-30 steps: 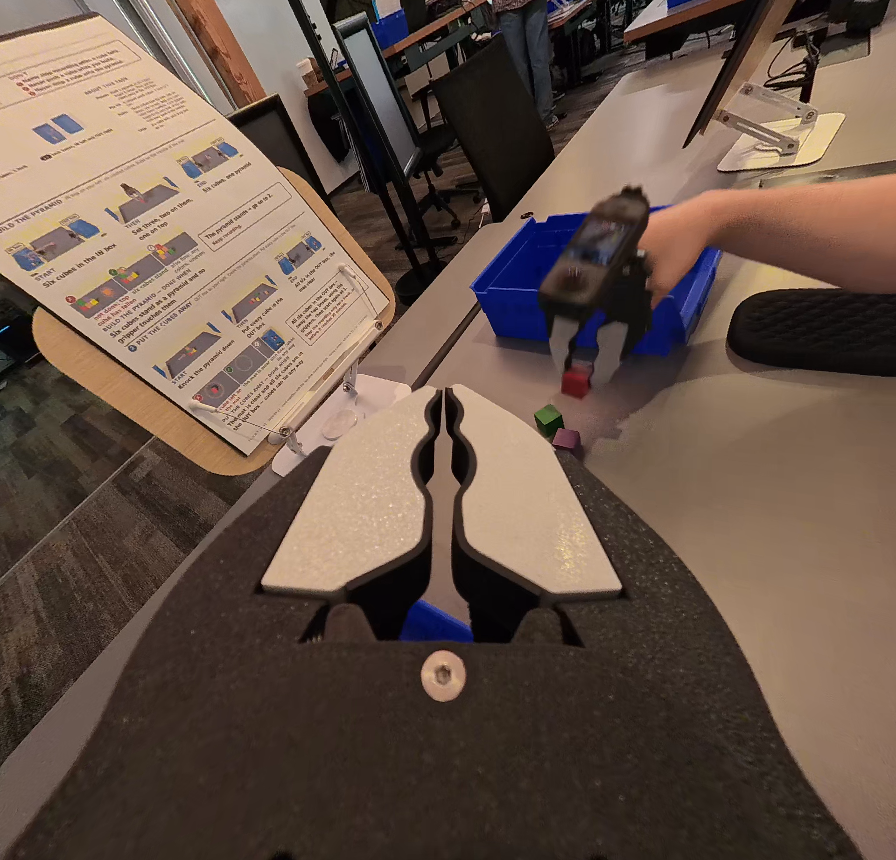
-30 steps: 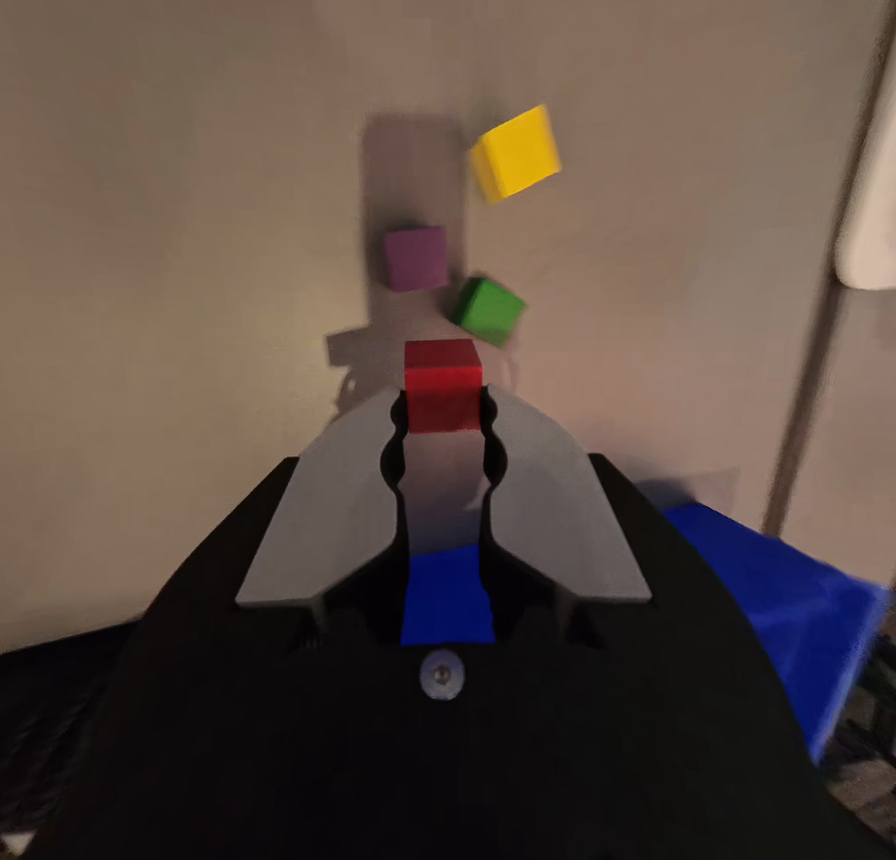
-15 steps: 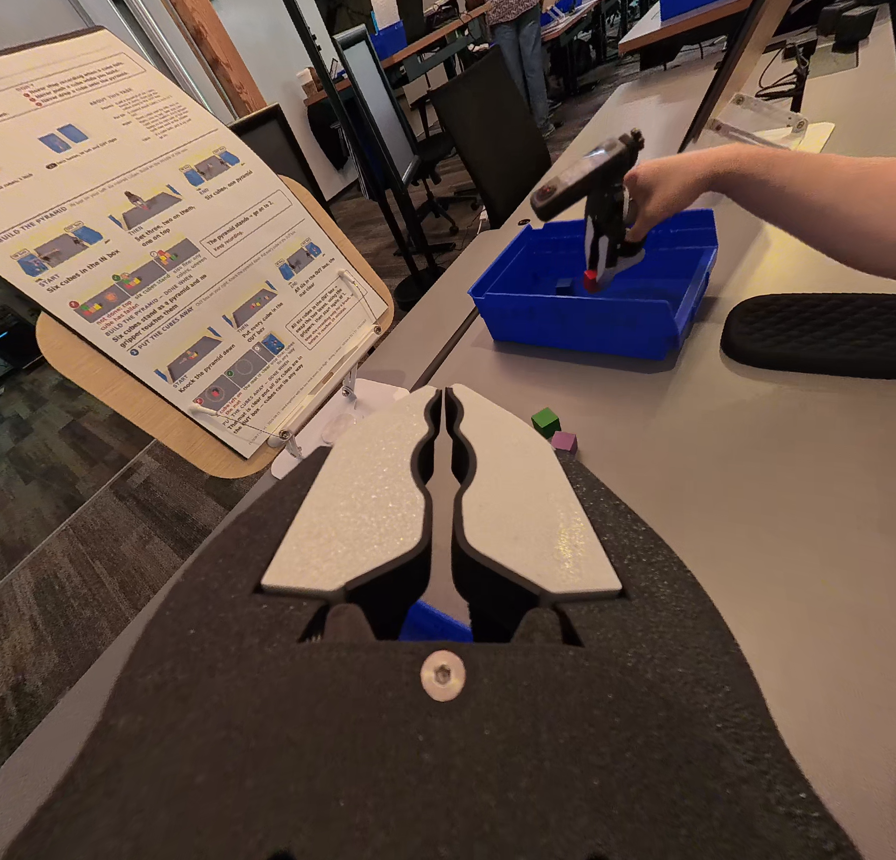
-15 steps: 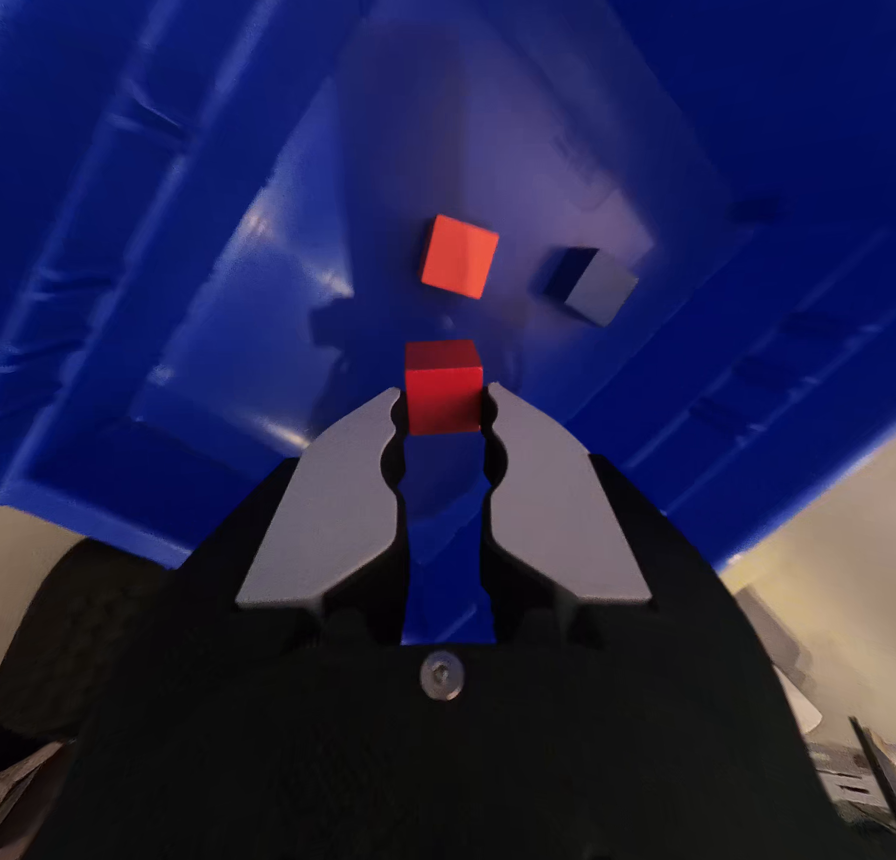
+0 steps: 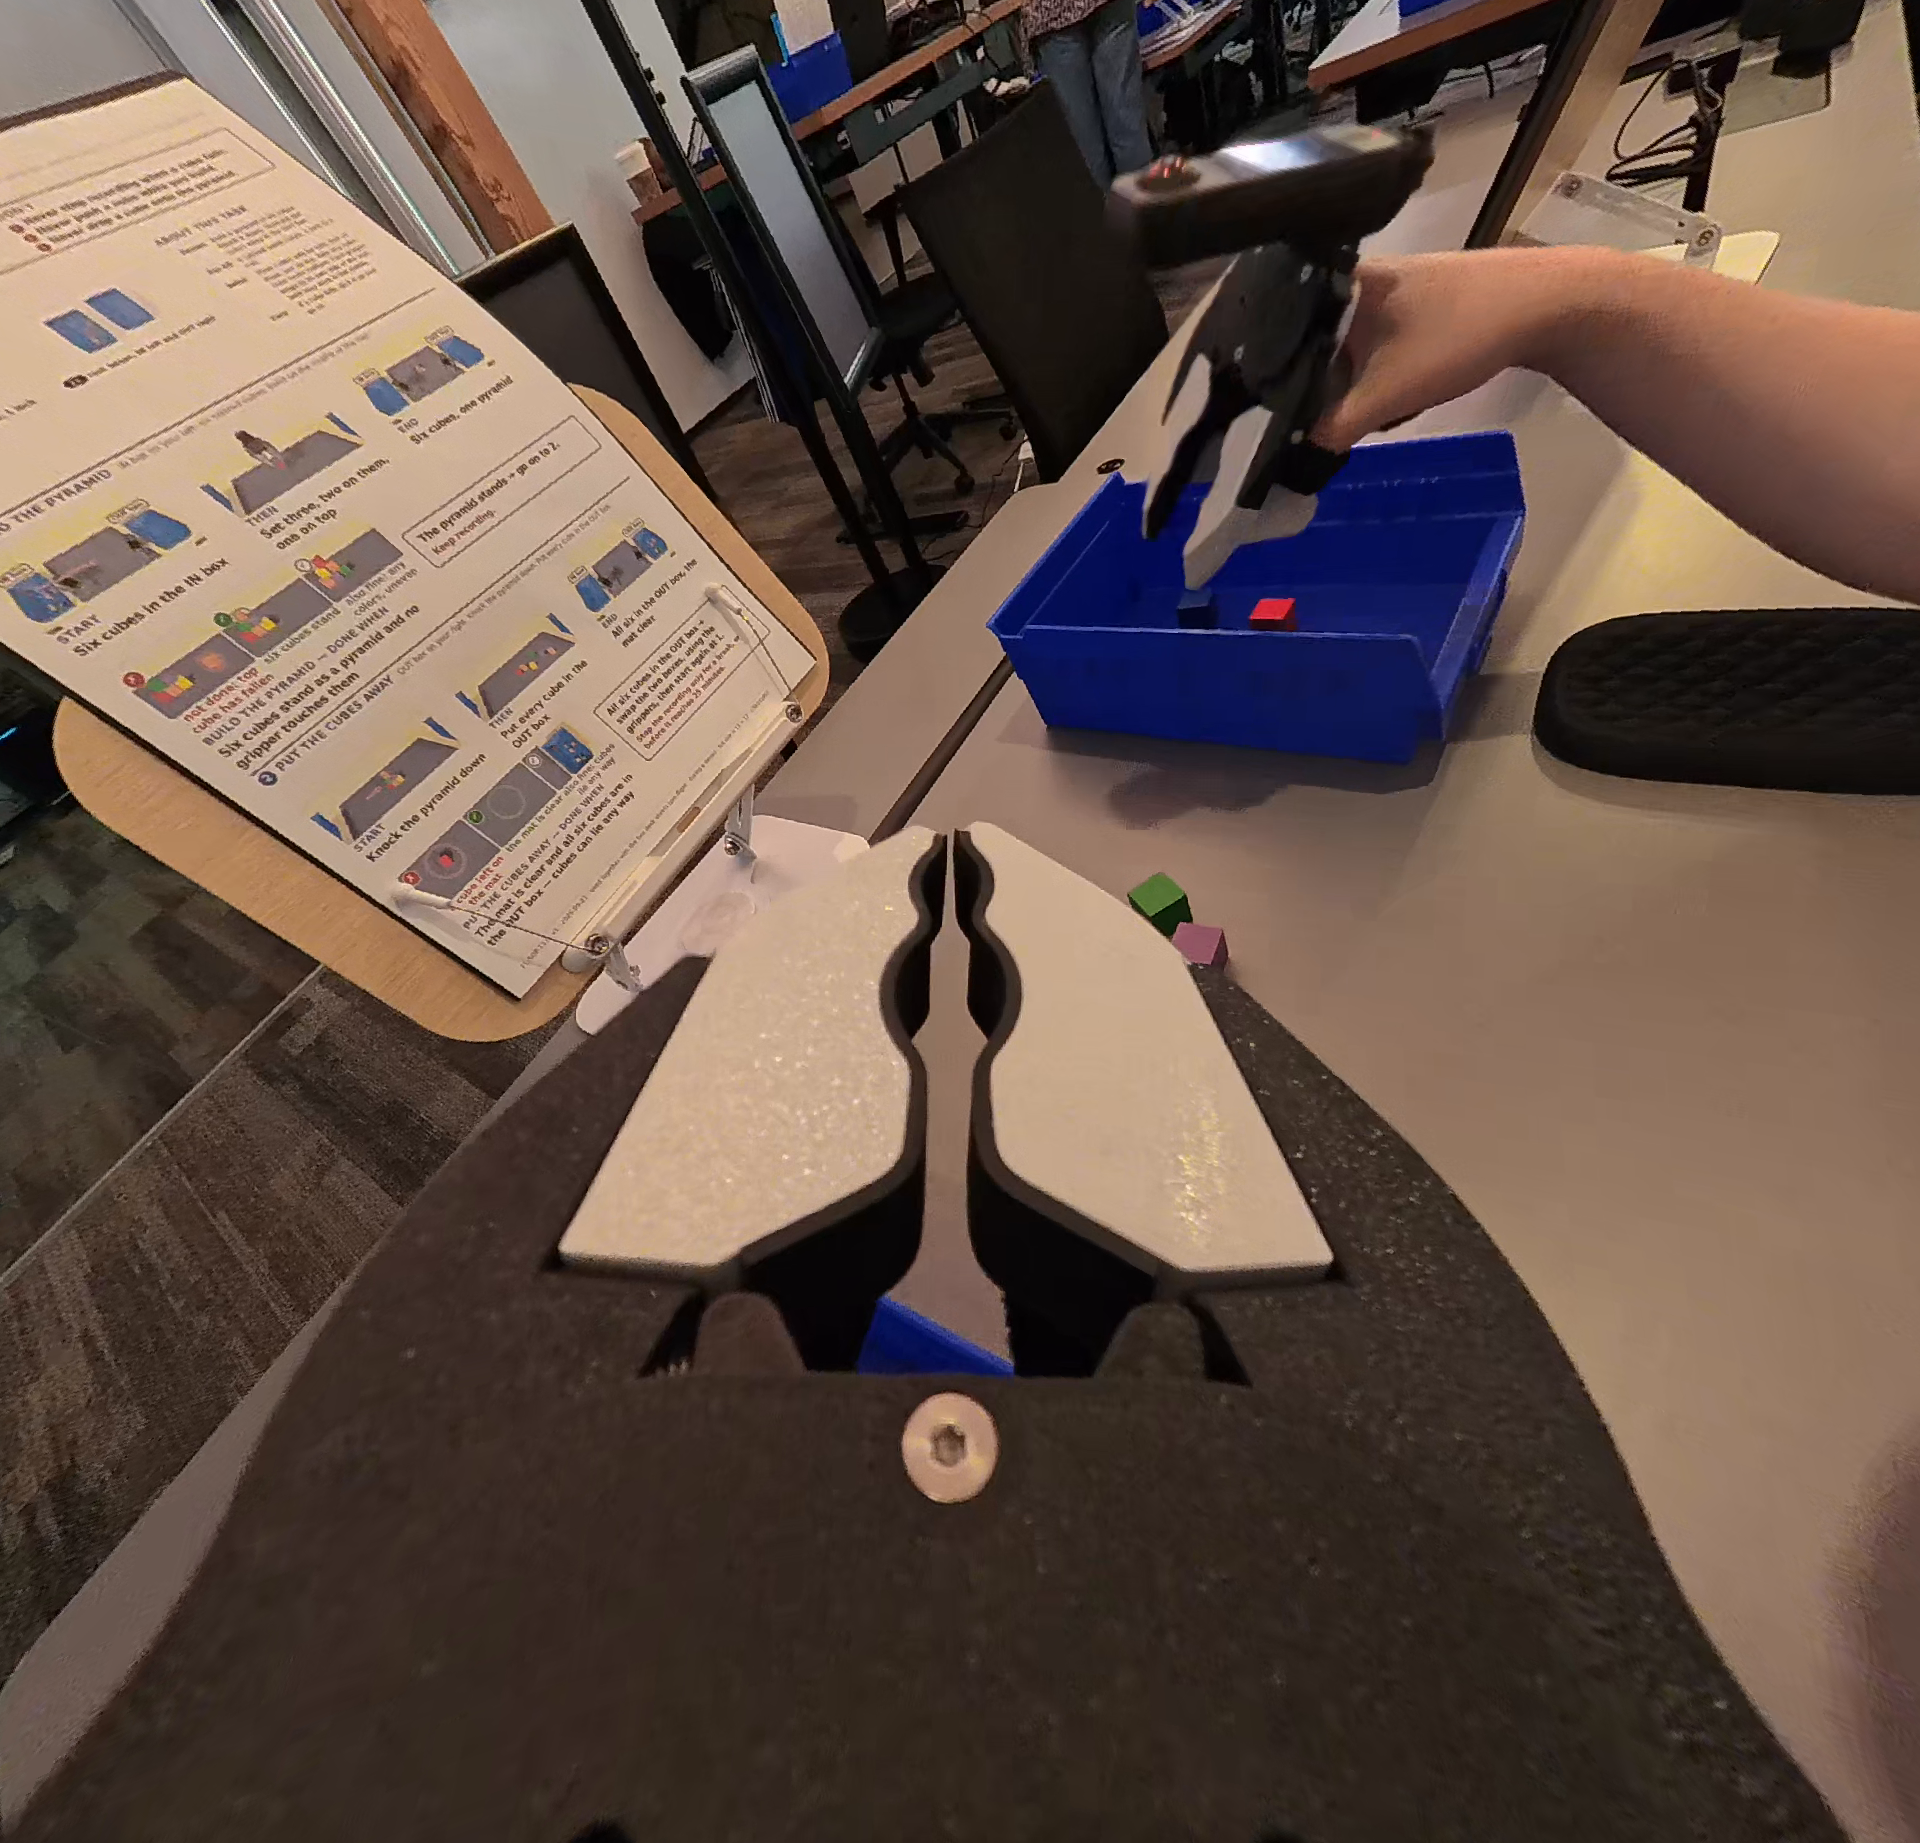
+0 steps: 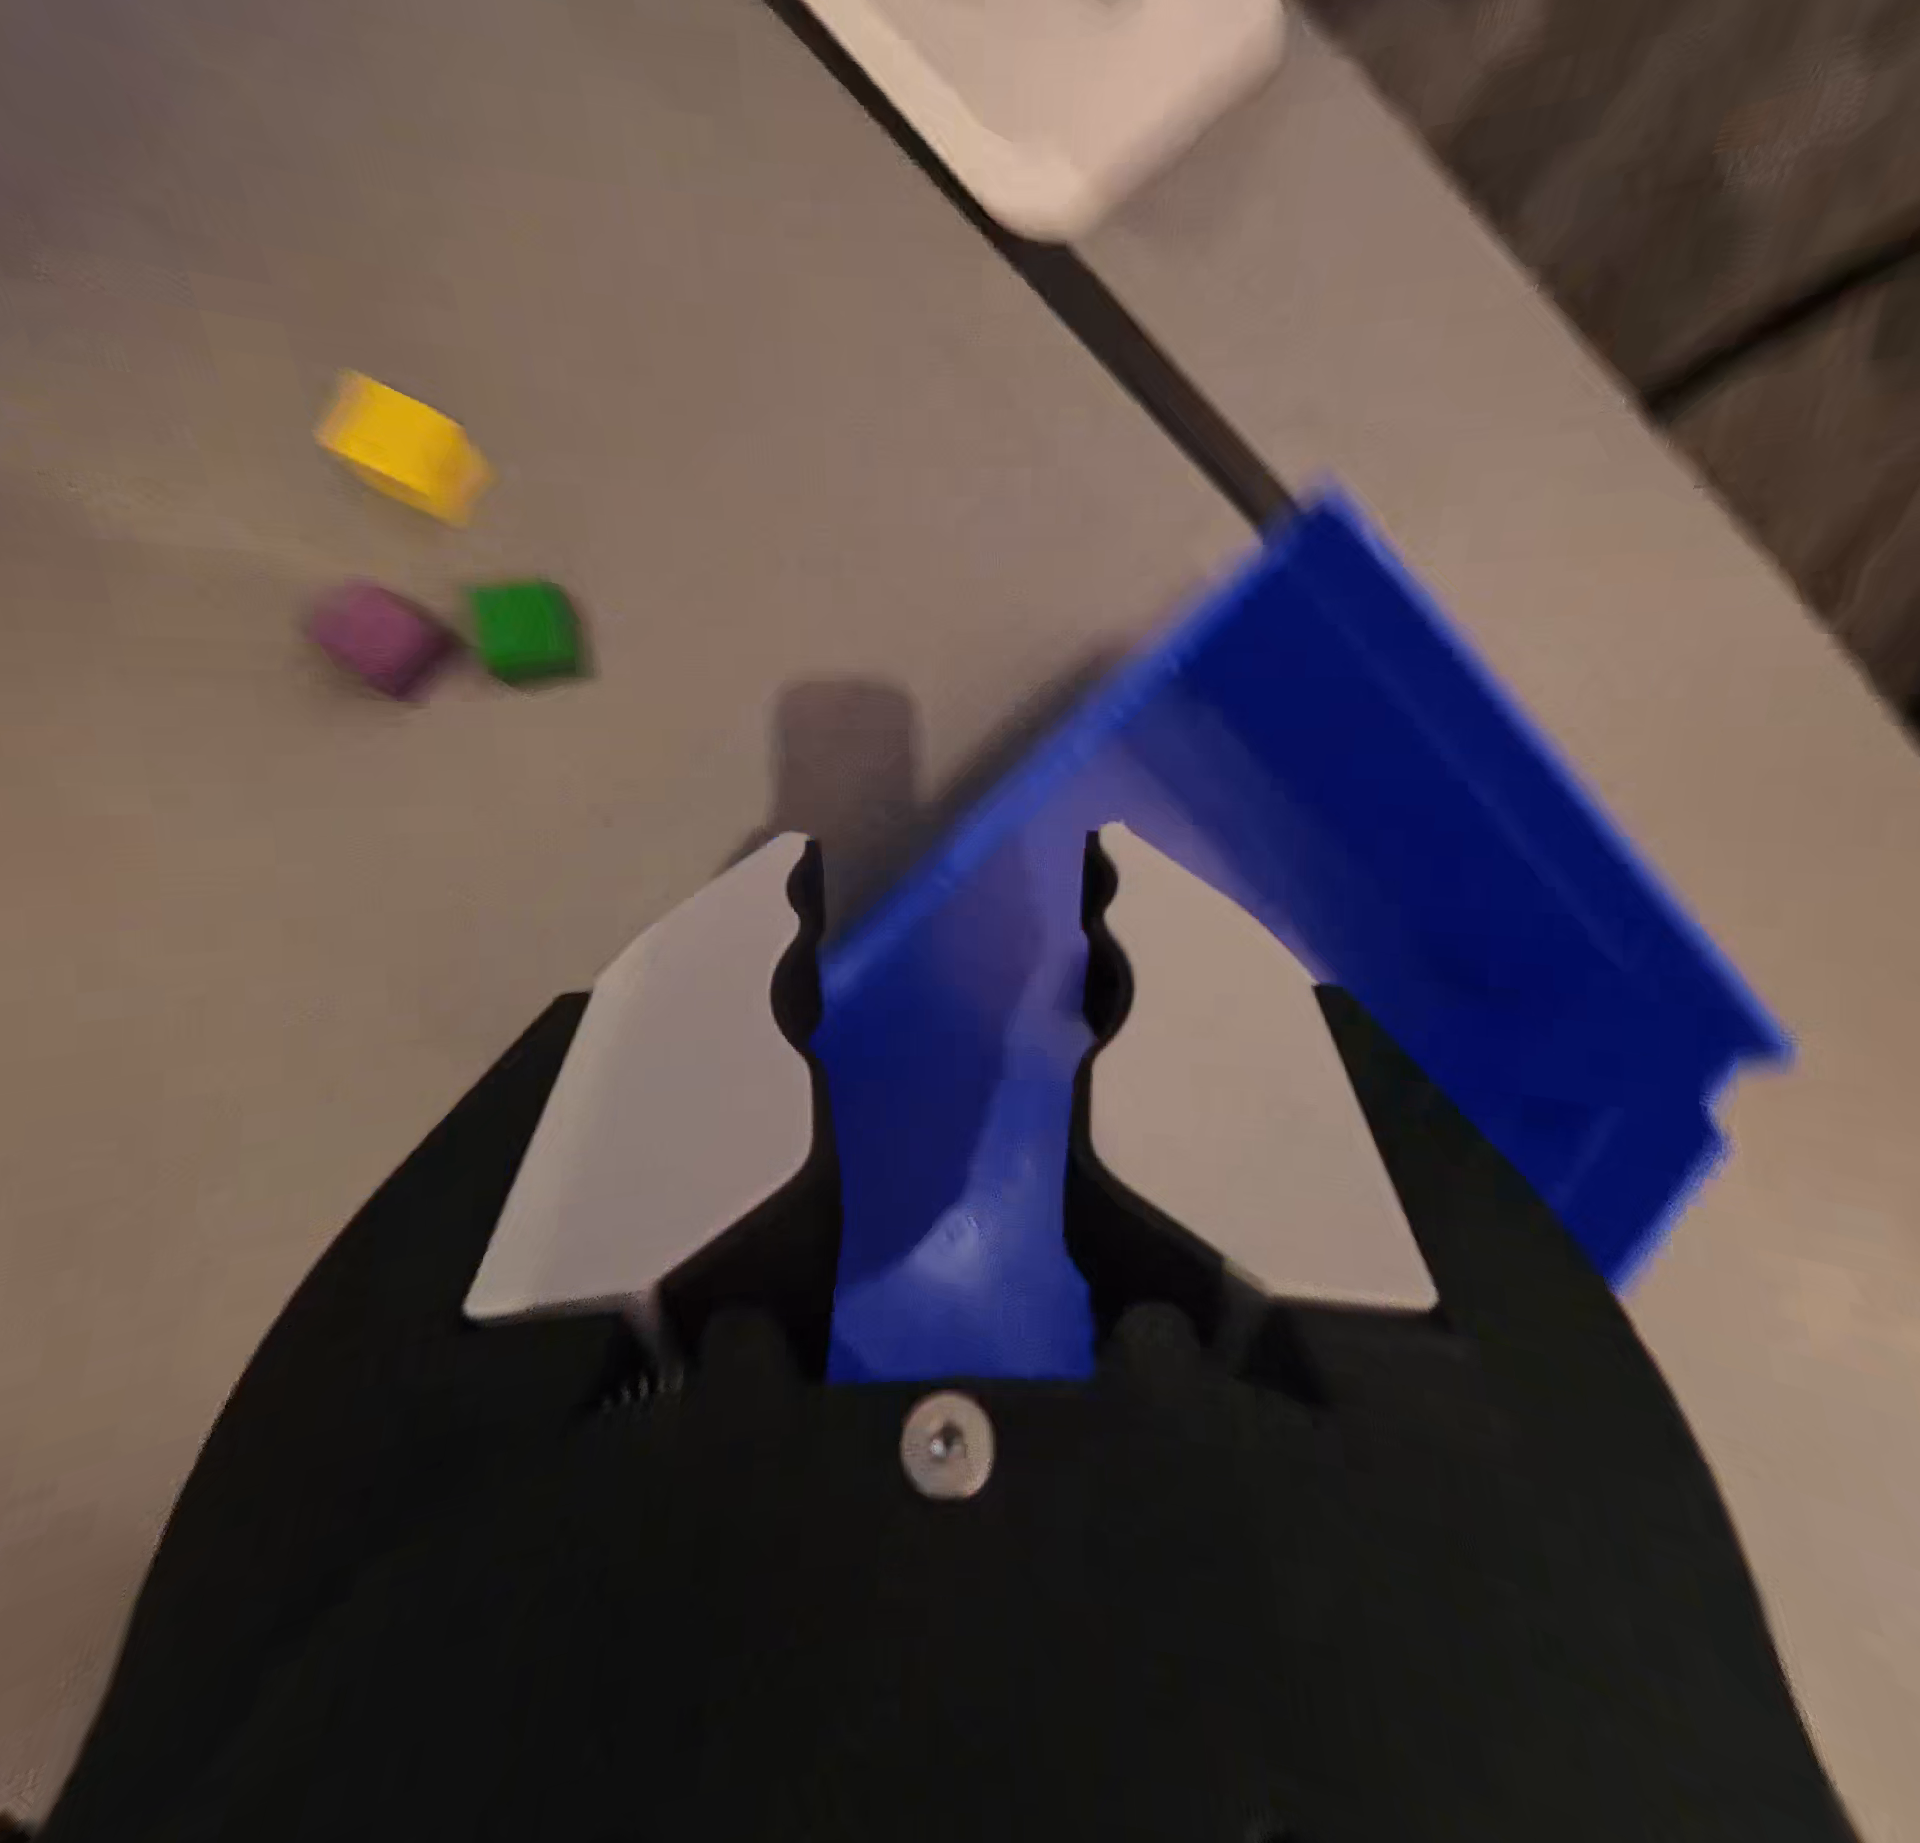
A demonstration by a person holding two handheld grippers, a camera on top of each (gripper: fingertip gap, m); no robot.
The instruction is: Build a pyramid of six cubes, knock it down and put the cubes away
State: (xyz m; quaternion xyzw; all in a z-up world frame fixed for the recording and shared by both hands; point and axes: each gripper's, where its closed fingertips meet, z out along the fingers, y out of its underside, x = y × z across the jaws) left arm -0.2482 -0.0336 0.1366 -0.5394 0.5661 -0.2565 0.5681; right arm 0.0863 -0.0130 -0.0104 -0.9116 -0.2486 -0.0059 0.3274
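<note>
Right wrist view is smeared by motion, so the yellow cube (image 6: 405, 446), the purple cube (image 6: 376, 636) and the green cube (image 6: 523, 630) on the grey tabletop (image 6: 208, 962) read as soft blobs, and only one end of the blue bin (image 6: 1434, 858) is in frame, with none of its contents visible. From the left wrist view the yellow cube is hidden behind the left gripper (image 5: 951, 848), whose jaws are pressed together with nothing between them. That view shows the green cube (image 5: 1160, 900) and purple cube (image 5: 1200, 943) just beside each other on the tabletop (image 5: 1558, 1066), well apart from the blue bin (image 5: 1236, 681). Inside the bin lie a red cube (image 5: 1273, 612) and a darker blue cube (image 5: 1195, 609), hard to pick out against the bin floor; the front wall cuts off the rest. The right gripper (image 6: 951, 843) hangs above the bin, held by a hand (image 5: 1423, 339), its jaws spread and empty. Half a second ago those jaws still clamped the red cube low inside the bin; now the cube rests on the bin floor and the gripper has lifted and tipped back toward the tabletop
</note>
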